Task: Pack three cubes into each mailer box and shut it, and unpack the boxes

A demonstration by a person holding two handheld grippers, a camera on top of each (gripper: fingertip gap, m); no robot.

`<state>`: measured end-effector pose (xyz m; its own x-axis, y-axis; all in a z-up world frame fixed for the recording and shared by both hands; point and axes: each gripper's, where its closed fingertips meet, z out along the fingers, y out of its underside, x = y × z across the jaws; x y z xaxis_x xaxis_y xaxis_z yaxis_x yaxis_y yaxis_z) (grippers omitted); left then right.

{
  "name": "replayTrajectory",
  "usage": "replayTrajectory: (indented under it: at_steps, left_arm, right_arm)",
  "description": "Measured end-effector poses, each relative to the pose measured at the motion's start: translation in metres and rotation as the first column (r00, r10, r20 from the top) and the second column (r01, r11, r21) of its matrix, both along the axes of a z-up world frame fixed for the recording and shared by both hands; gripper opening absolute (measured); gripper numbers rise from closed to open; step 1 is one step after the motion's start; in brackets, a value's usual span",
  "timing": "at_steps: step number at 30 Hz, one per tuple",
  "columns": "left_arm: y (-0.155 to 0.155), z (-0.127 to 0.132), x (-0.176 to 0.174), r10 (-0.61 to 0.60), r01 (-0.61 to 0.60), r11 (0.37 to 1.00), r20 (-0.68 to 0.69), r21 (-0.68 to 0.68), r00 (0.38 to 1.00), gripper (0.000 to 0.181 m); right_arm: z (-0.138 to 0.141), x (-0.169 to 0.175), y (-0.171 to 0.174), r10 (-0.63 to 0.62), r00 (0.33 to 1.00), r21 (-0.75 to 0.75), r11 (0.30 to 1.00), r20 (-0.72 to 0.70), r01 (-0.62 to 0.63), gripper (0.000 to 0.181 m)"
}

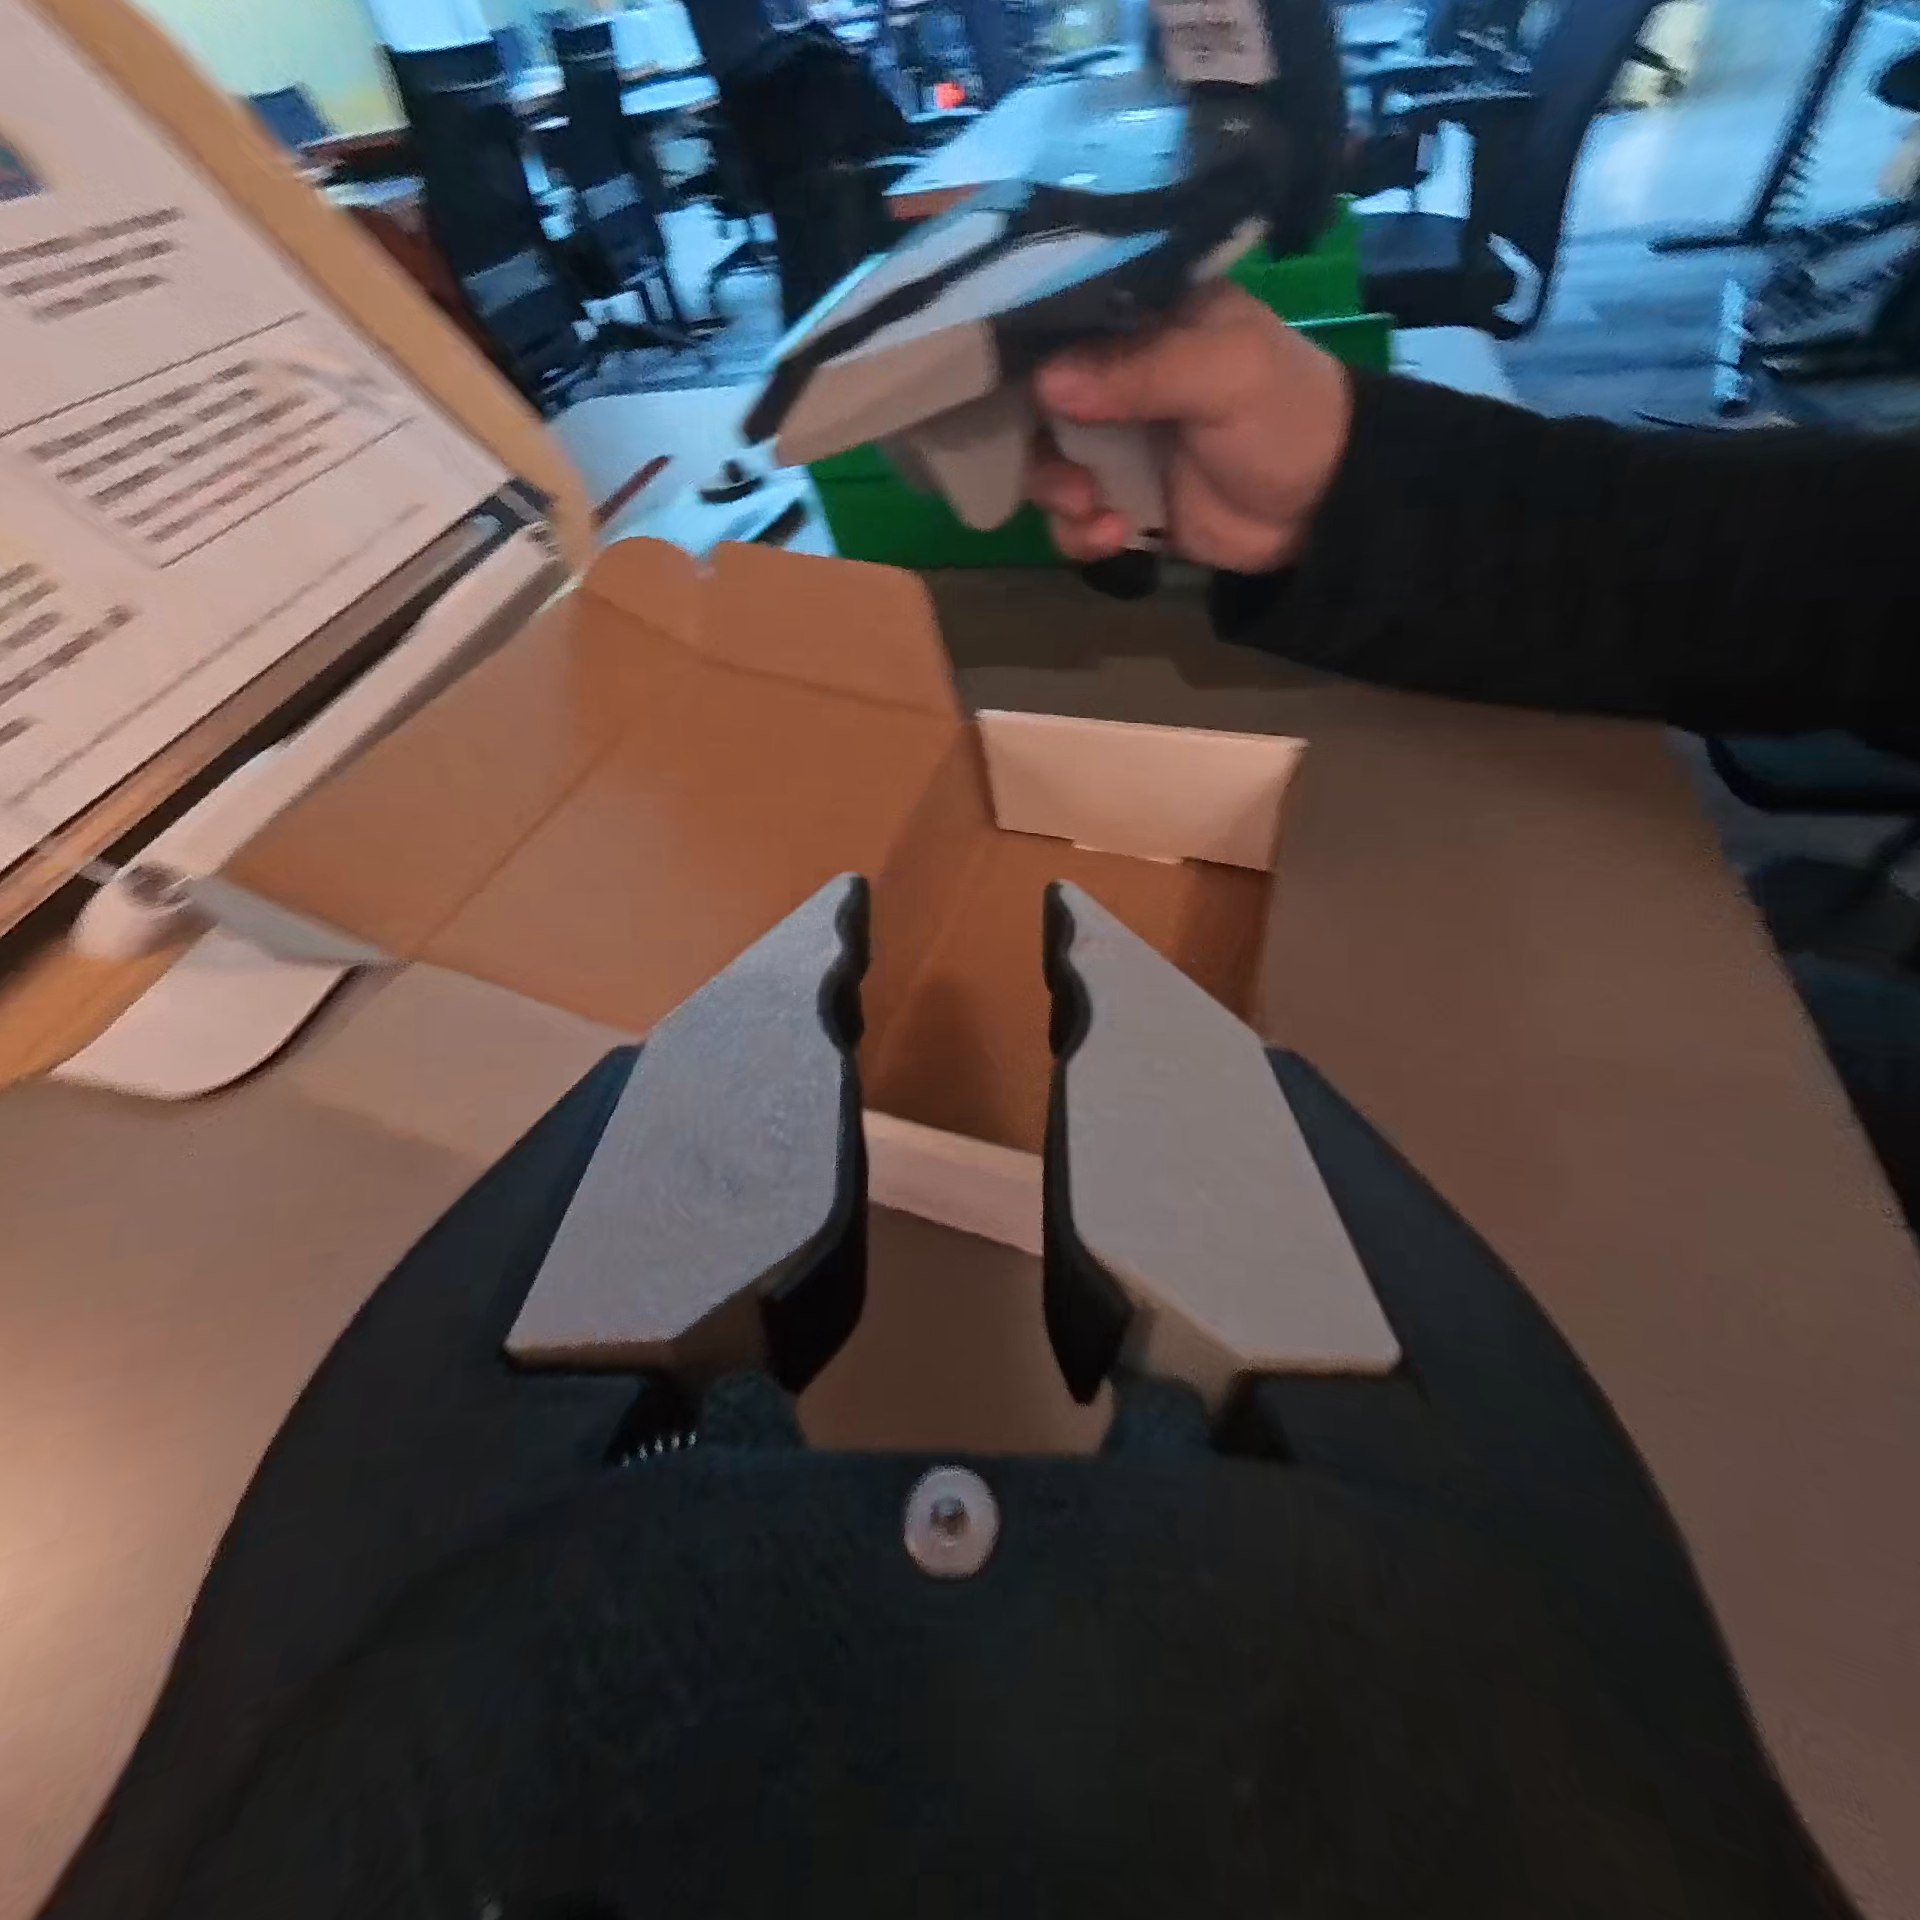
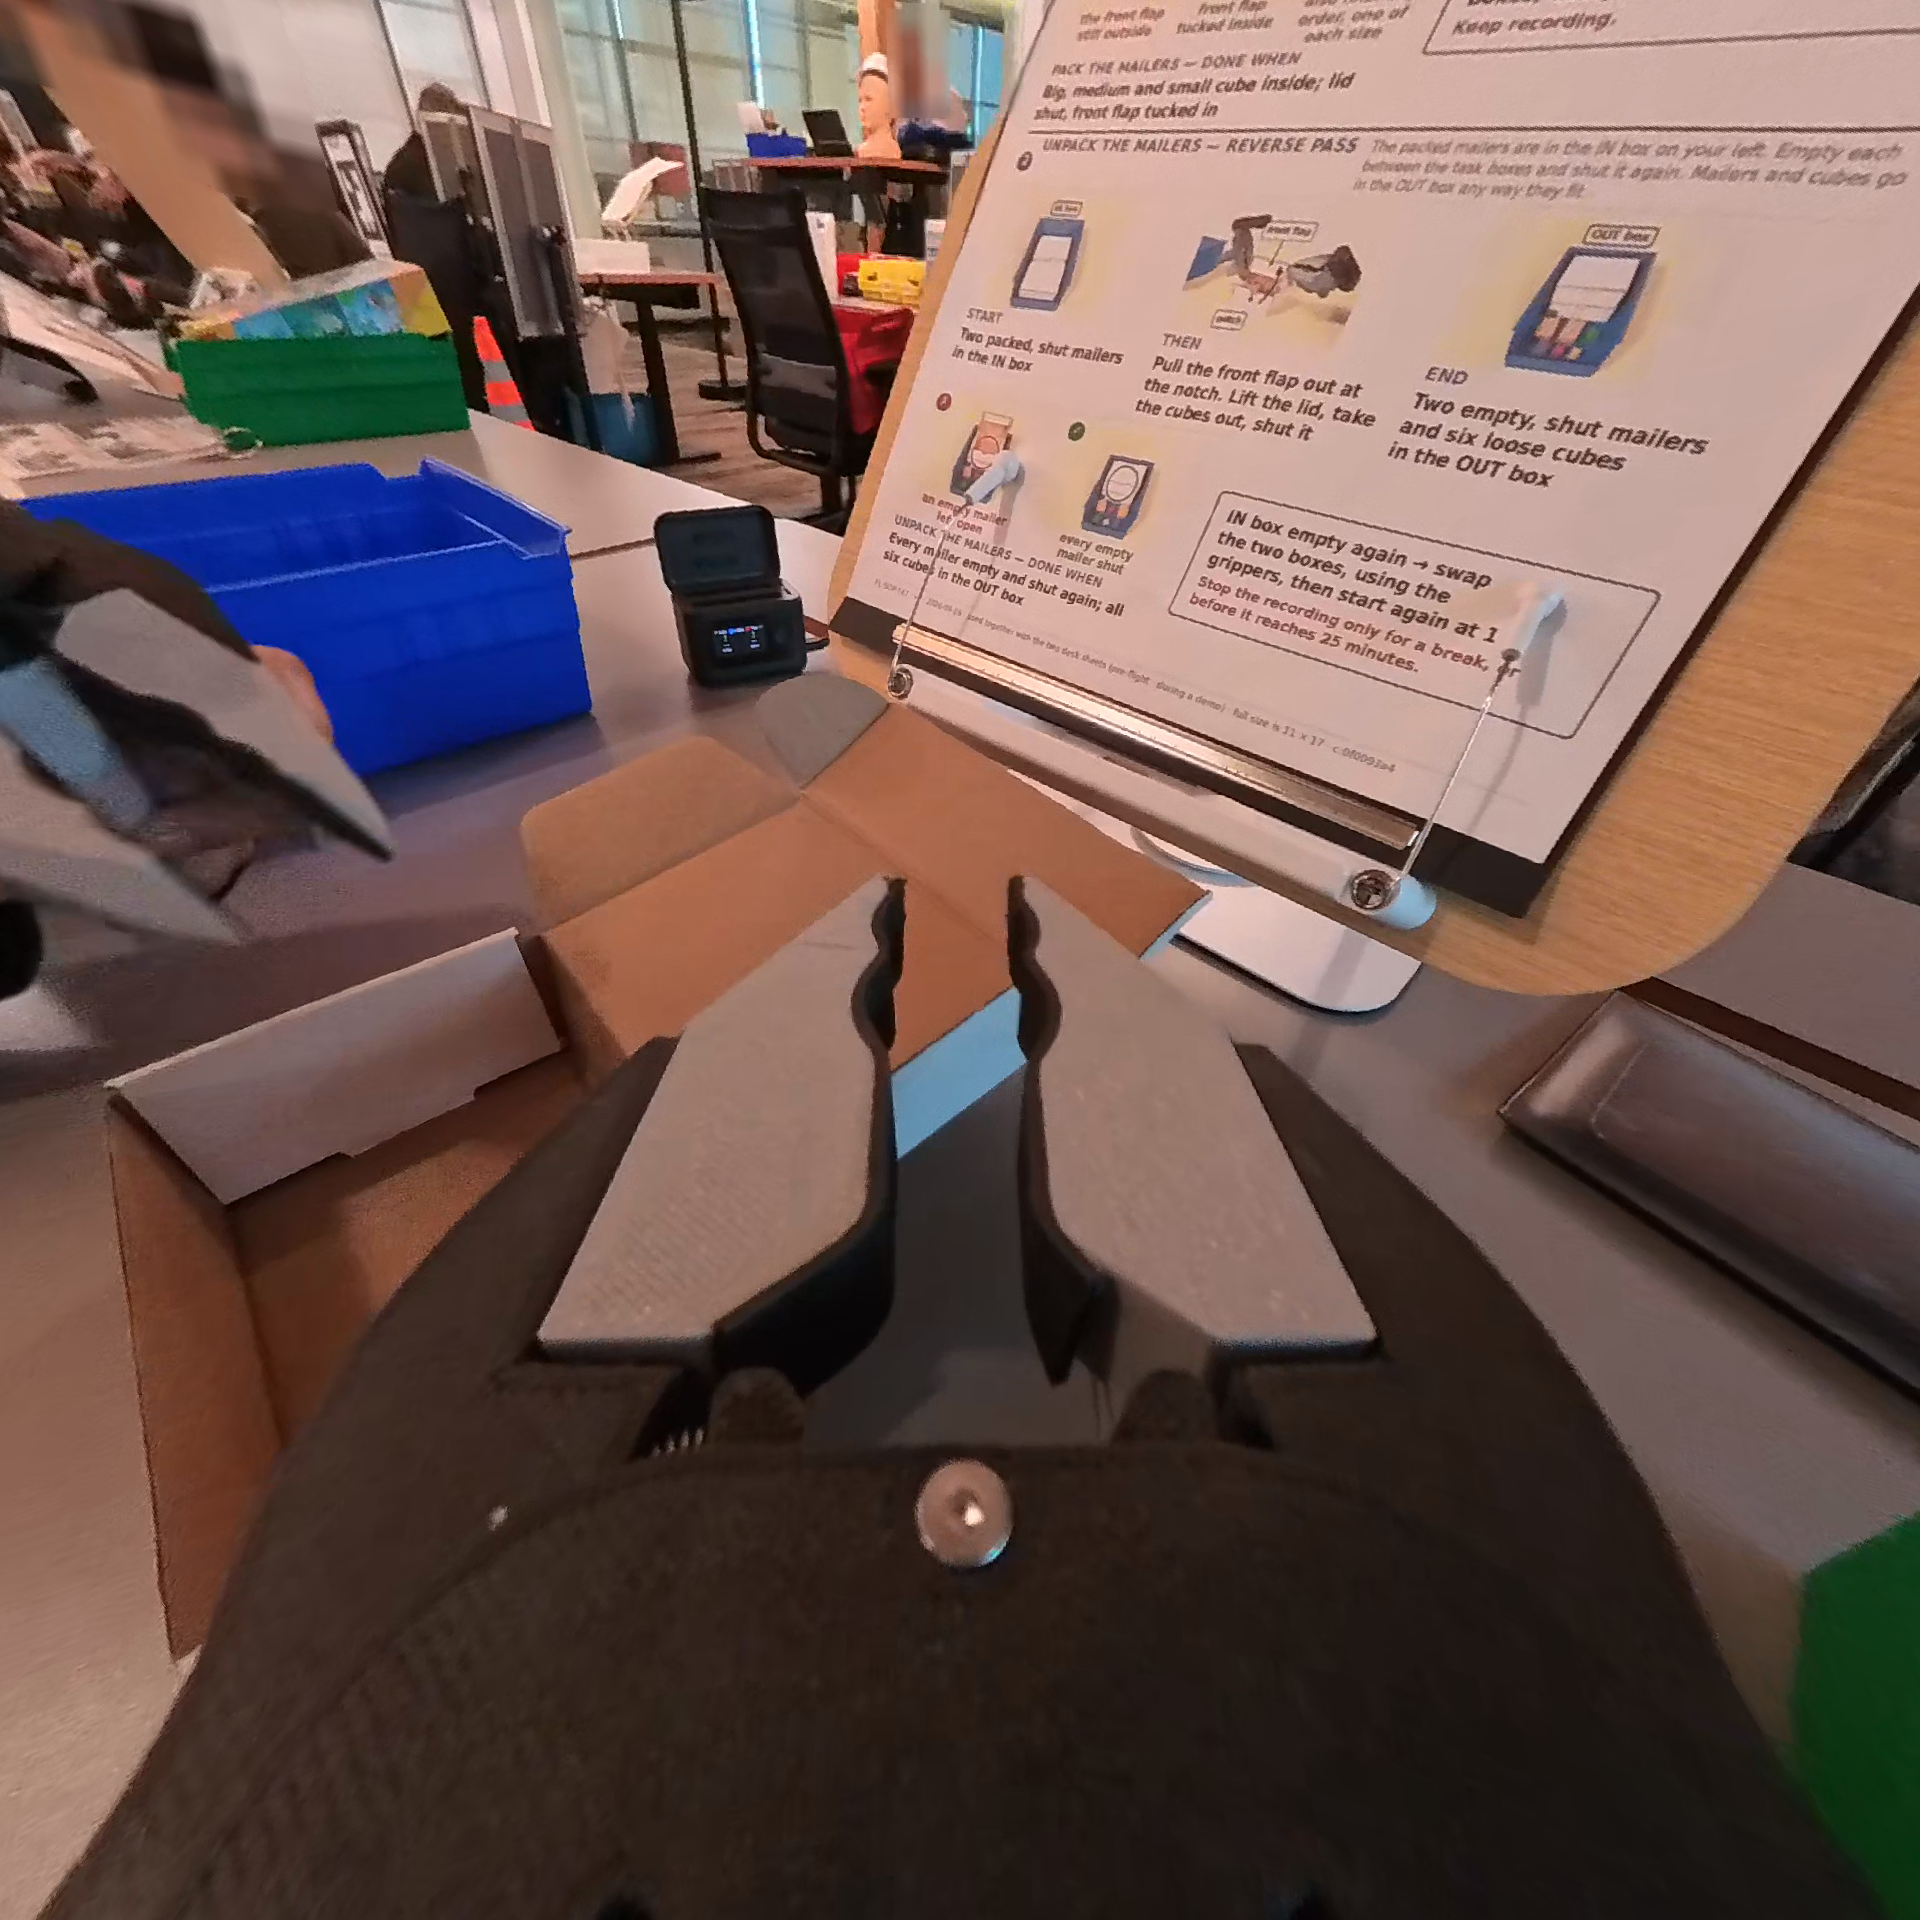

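Note:
An open cardboard mailer box [image 1: 1132, 790] lies on the table with its lid [image 1: 623, 790] folded back. No cubes show in the part of its brown inside that I can see. My left gripper [image 1: 956, 904] is open and empty, just above the box's near edge. My right gripper [image 1: 764, 426], held by a hand in a dark sleeve, hovers beyond the box, blurred. In the right wrist view the right gripper [image 2: 956, 894] is slightly open and empty over the lid [image 2: 727, 883]. The box's white side flap [image 2: 343, 1060] is to the left there, and the left gripper [image 2: 312, 894] enters at far left.
A tilted instruction board [image 2: 1351, 416] on a white stand rises right behind the lid. A blue bin [image 2: 395, 603] and a small black device [image 2: 738, 613] stand on the table beyond. A green bin [image 1: 935, 509] sits farther back. A dark tray [image 2: 1714, 1164] lies at the right. There is about 15 cm between the tips of the two grippers.

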<state>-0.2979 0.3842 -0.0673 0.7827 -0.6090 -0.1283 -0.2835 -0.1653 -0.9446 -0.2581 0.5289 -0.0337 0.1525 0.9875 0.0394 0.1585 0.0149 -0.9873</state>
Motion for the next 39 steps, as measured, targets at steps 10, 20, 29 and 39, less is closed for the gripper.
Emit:
replayTrajectory:
  at_steps: [10,20,29,39]
  left_arm:
    - [0.030,0.002,-0.056,0.322,-0.323,0.946,0.145,-0.012,0.936,0.022]
    - [0.037,0.001,-0.069,0.418,-0.421,0.907,0.139,-0.004,0.898,0.047]
    - [0.034,0.009,-0.079,0.448,-0.459,0.888,0.175,0.029,0.877,0.052]
    - [-0.027,0.084,-0.069,0.369,-0.456,0.878,0.400,0.146,0.839,0.075]
  right_arm:
    - [-0.015,-0.001,0.011,-0.053,0.996,-0.020,0.998,0.068,0.055,0.019]
    - [-0.016,0.000,0.021,-0.120,0.991,-0.010,0.993,0.063,0.121,0.039]
    - [-0.010,0.004,0.027,-0.140,0.990,-0.017,0.990,0.017,0.140,0.035]
    - [-0.032,0.000,0.036,-0.157,0.982,0.067,0.986,0.105,0.151,0.033]
